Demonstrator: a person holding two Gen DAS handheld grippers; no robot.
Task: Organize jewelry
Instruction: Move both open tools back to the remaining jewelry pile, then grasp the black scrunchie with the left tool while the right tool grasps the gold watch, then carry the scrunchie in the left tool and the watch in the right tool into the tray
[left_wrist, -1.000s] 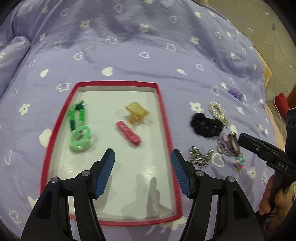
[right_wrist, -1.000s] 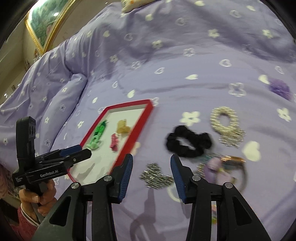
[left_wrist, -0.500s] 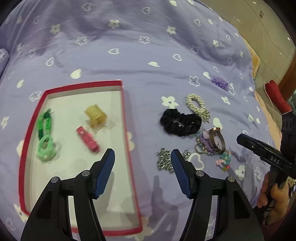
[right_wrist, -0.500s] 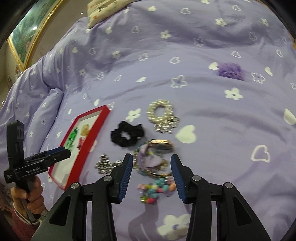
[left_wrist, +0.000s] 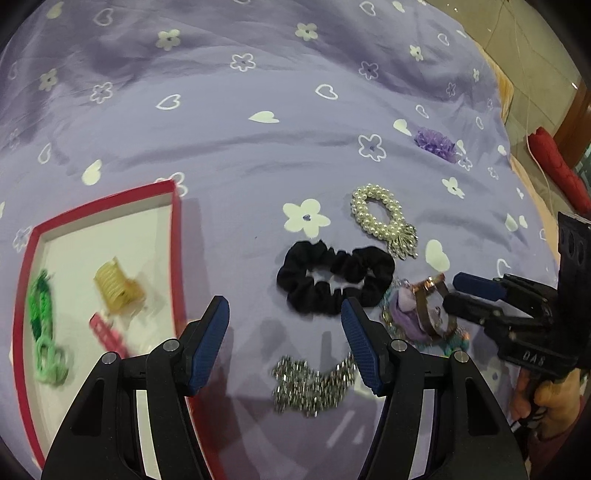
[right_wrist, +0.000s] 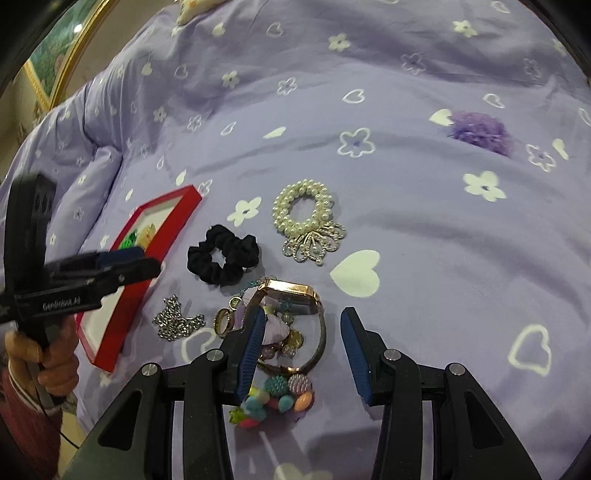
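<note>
While both grippers are pointing steeply down at the bed, the left gripper (left_wrist: 284, 325) is hovering with its jaws standing wide and nothing between them, above bare quilt (left_wrist: 258, 155) between the tray (left_wrist: 176, 236) at its 9 o'clock and the scrunchie (left_wrist: 334, 277) at its 1 o'clock; the silver chain (left_wrist: 310, 384) is lying just below its right finger. The right gripper (right_wrist: 301, 332) is hanging over the jewelry pile with its jaws partly open, the watch (right_wrist: 291, 291) and the purple piece (right_wrist: 275, 328) lying between the fingers, and I cannot tell whether the pads are touching them. A hand (right_wrist: 55, 362) in a dark red sleeve is gripping the left tool's handle at 8 o'clock in the right view. In the tray, a green band (left_wrist: 44, 332), a yellow claw clip (left_wrist: 116, 288) and a pink clip (left_wrist: 109, 334) are lying apart. Outside it, the pearl band (right_wrist: 304, 214) is sitting at 12 o'clock from the watch, a ring (right_wrist: 223, 323) at its 8 o'clock, a bead bracelet (right_wrist: 277, 398) at 6 o'clock, and a purple flower (right_wrist: 482, 133) well apart at 2 o'clock. A gilt frame (right_wrist: 59, 62) is leaning at the upper left, and tan floor (left_wrist: 524, 40) with a red object (left_wrist: 557, 166) is showing past the bed's right edge.
</note>
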